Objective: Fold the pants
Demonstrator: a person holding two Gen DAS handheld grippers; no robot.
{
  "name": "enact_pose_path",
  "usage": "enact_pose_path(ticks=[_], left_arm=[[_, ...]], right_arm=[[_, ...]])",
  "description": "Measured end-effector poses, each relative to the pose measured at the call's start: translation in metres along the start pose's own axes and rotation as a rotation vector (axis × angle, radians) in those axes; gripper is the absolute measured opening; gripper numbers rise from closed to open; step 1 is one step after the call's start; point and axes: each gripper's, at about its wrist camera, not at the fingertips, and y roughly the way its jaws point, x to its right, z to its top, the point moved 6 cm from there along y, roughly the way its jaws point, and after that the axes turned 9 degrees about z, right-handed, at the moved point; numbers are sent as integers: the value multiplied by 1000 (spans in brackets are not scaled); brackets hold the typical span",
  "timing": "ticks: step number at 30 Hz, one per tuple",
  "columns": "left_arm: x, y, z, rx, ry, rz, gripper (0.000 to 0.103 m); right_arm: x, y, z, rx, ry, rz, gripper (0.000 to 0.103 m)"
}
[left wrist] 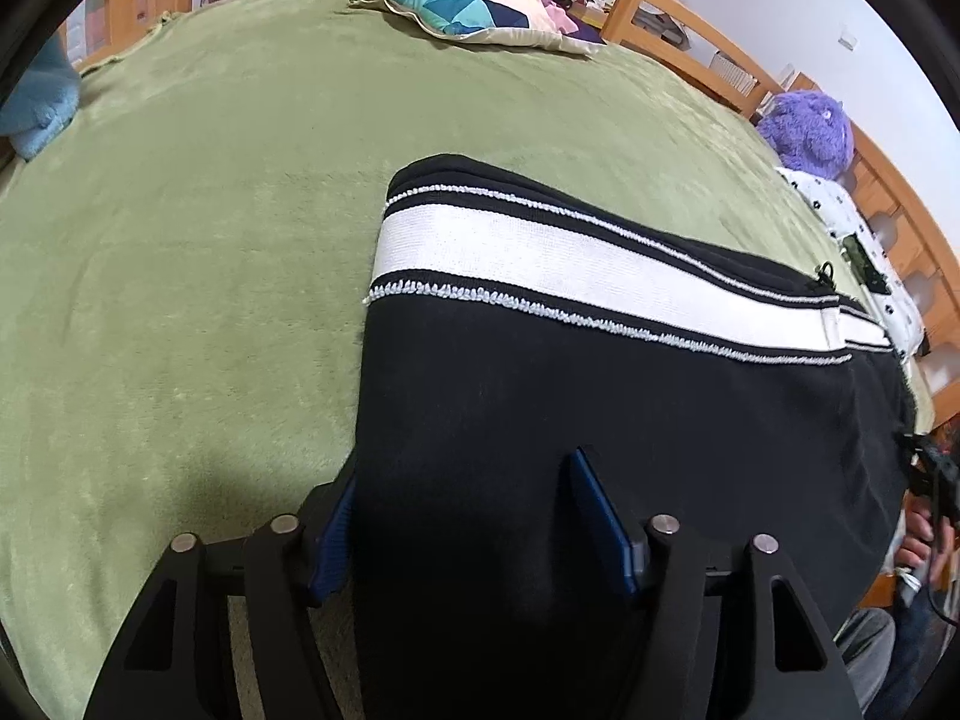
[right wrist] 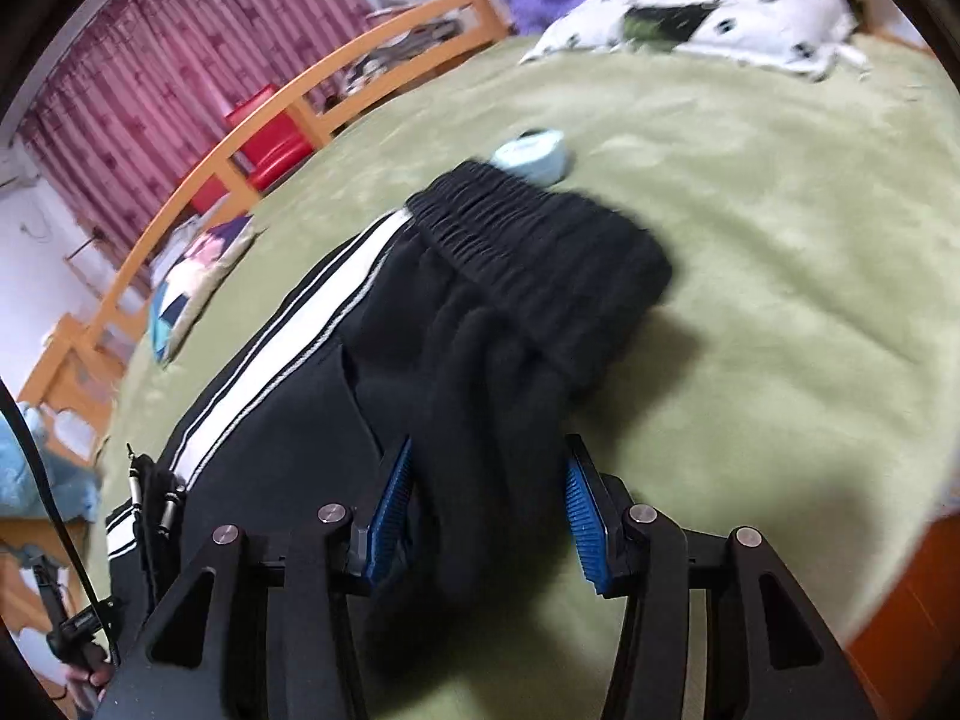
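Observation:
Black pants (left wrist: 600, 396) with a white side stripe lie on the green blanket (left wrist: 210, 210). In the left wrist view my left gripper (left wrist: 462, 516) is open, its blue pads either side of the near edge of the black cloth. In the right wrist view the pants (right wrist: 480, 324) show their gathered elastic waistband (right wrist: 528, 240) at the far end. My right gripper (right wrist: 489, 498) is open, with a bunched ridge of black cloth between its blue pads. This view is blurred by motion.
A teal patterned cushion (left wrist: 474, 6) lies at the far side of the bed. A purple plush toy (left wrist: 807, 126) and a white spotted pillow (right wrist: 702, 18) lie near the wooden rail (left wrist: 690, 42). A pale blue round object (right wrist: 531, 156) sits beyond the waistband.

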Motion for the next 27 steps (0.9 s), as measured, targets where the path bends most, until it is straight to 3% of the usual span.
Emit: enact_pose_path(ticks=[4, 5, 7, 9, 15, 21, 27], left_arm=[[-7, -1, 1, 23, -55, -26, 42], [-8, -1, 1, 24, -62, -30, 36], [-8, -5, 2, 37, -68, -45, 24], [-4, -15, 5, 67, -52, -46, 13], [-4, -54, 16, 157, -55, -68, 10], [-27, -80, 23, 188, -87, -105, 10], [-82, -106, 25, 233, -112, -9, 10]], right_arm=[[-5, 26, 5, -11, -2, -2, 53], [-7, 26, 7, -7, -14, -20, 50], [-12, 21, 8, 27, -35, -77, 26], [-22, 11, 9, 57, -53, -68, 17], [-92, -26, 16, 168, -165, -103, 14], [-183, -51, 25, 249, -227, -34, 14], [-262, -49, 16, 243, -283, 81, 14]])
